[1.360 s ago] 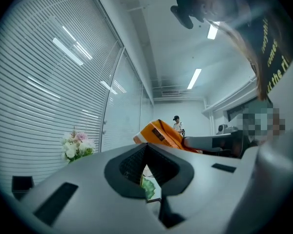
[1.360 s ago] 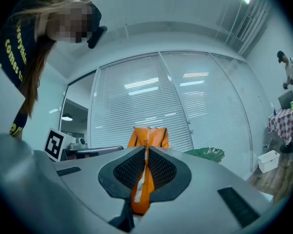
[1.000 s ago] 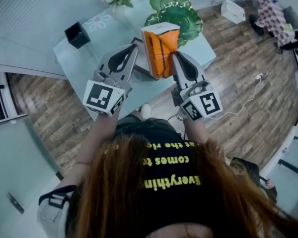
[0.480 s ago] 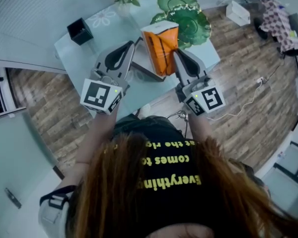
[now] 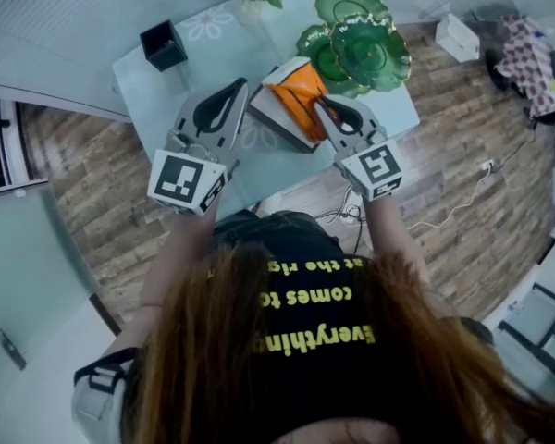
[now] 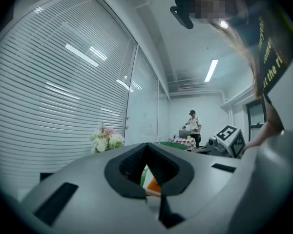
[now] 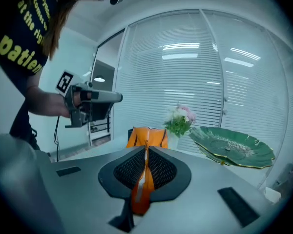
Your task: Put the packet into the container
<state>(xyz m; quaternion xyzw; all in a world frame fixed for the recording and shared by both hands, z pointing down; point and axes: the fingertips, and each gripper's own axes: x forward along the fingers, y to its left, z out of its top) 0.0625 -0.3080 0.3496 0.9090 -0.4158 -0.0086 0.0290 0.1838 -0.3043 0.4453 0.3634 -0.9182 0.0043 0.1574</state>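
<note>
now, orange packet (white-edged), right gripper clamped

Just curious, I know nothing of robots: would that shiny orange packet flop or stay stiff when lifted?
Probably floppy: the shiny orange packet bends and creases where the right gripper pinches its thin edge. Likely light too, since that one pinch holds it tilted over the pale container.
</note>
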